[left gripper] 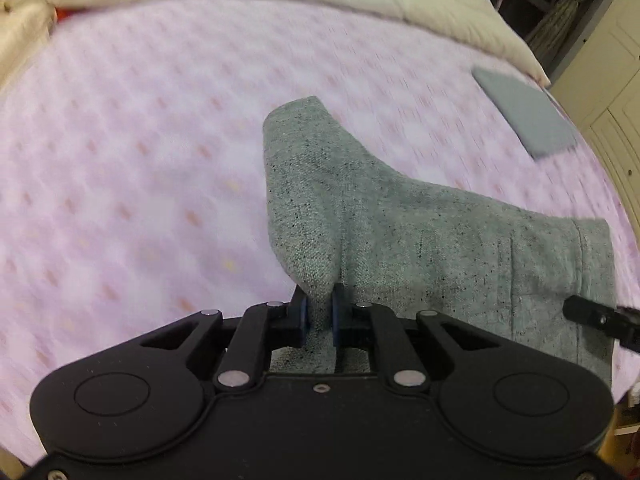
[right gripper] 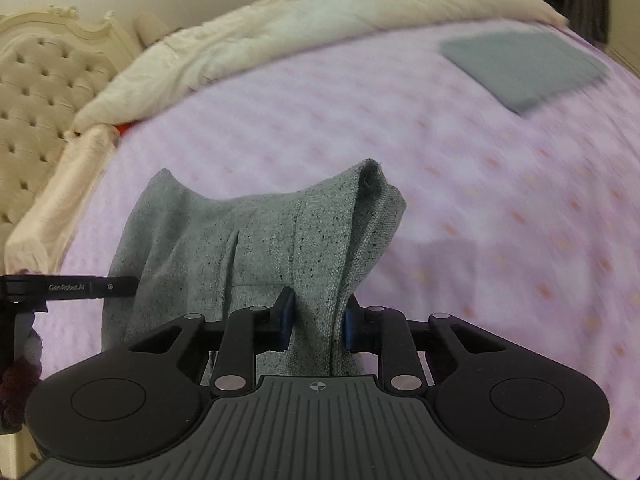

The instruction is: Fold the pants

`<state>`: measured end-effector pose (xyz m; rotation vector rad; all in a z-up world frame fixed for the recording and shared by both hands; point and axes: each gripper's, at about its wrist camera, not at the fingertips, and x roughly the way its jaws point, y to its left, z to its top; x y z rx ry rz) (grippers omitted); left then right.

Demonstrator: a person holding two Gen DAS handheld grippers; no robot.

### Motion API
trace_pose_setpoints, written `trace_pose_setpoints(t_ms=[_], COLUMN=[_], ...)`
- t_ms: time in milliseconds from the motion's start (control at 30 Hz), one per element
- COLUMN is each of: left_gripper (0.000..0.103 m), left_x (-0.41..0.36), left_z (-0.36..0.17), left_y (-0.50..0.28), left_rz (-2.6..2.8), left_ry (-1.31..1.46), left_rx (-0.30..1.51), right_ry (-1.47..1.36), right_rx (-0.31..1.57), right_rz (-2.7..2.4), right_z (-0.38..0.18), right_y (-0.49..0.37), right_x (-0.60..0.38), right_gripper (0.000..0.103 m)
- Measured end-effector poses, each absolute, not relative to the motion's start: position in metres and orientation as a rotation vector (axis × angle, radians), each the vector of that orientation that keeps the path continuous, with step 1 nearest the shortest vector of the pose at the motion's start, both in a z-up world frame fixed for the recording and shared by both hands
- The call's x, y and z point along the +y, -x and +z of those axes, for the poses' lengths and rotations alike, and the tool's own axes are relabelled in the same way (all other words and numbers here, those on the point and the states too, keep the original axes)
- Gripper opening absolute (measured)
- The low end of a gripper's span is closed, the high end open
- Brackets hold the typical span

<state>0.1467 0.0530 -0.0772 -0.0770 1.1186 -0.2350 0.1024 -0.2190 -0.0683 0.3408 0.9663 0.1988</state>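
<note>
Pinching grey pants (left gripper: 400, 220) between both tools: left tool (left gripper: 320, 312), right tool (right gripper: 316, 316) (over pink bedspread (left gripper: 140, 160))

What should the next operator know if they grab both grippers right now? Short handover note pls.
Left gripper: shut on the grey pants, fabric pinched between its fingers.
Right gripper: also shut on the grey pants, gripping a bunched edge.
Pants: held up off the pink bedspread at both grips, draped between the two grippers.
Also on the bed: a folded grey item at the far right, cream duvet pushed back.
Done: both grips secured. How many folds are already made, I cannot tell.
Left: lay the pants down folded and release.
</note>
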Motion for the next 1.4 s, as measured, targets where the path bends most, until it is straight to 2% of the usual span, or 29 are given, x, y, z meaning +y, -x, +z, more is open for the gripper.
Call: trace_pose_setpoints(t_ms=[233, 300, 400, 500, 567, 667, 767, 833, 867, 933, 1033, 1167, 1233, 1400], left_gripper=[0.015, 0.016, 0.028, 0.019, 0.019, 0.02, 0.023, 0.037, 0.04, 0.037, 0.034, 0.034, 0.041, 0.041], left_x=[0.149, 0.175, 0.202, 0.228, 0.24, 0.233, 0.21, 0.197, 0.189, 0.175, 0.156, 0.156, 0.158, 0.158], left_z=[-0.045, -0.046, -0.077, -0.119, -0.129, -0.131, -0.141, -0.151, -0.159, -0.18, -0.188, -0.166, -0.148, -0.102], left_y=[-0.211, -0.231, -0.267, -0.289, -0.29, -0.285, -0.276, -0.274, -0.274, -0.272, -0.271, -0.27, -0.264, -0.243], left_rz=[-0.145, -0.114, -0.03, 0.148, 0.174, 0.134, 0.087, 0.049, 0.045, 0.06, 0.067, 0.076, 0.091, 0.128], left_ry=[0.102, 0.112, 0.1, 0.045, 0.059, 0.041, 0.0, 0.001, -0.004, -0.037, -0.162, -0.132, -0.089, -0.027], left_rx=[1.054, 1.046, 1.092, 1.183, 1.208, 1.189, 1.188, 1.224, 1.248, 1.292, 1.26, 1.222, 1.192, 1.122], right_ry=[-0.33, -0.329, -0.288, -0.116, -0.109, -0.023, 0.041, 0.059, 0.067, 0.063, 0.074, 0.064, 0.027, -0.041], right_rx=[0.895, 0.905, 0.995, 1.036, 0.997, 0.96, 1.023, 1.098, 1.117, 1.124, 1.156, 1.114, 1.061, 0.96], right_rz=[0.331, 0.331, 0.227, 0.047, 0.066, 0.141, 0.183, 0.17, 0.162, 0.157, 0.165, 0.187, 0.211, 0.254], right_z=[-0.066, -0.079, -0.116, -0.139, -0.135, -0.132, -0.148, -0.165, -0.172, -0.178, -0.174, -0.155, -0.138, -0.102], right_y=[-0.21, -0.237, -0.269, -0.283, -0.276, -0.266, -0.263, -0.264, -0.263, -0.265, -0.277, -0.284, -0.277, -0.259], right_x=[-0.137, -0.117, -0.094, -0.075, -0.065, -0.041, -0.018, -0.012, -0.01, -0.01, -0.011, -0.012, -0.015, -0.013], right_gripper=[0.023, 0.026, 0.03, 0.03, 0.03, 0.03, 0.03, 0.031, 0.031, 0.031, 0.031, 0.03, 0.03, 0.03])
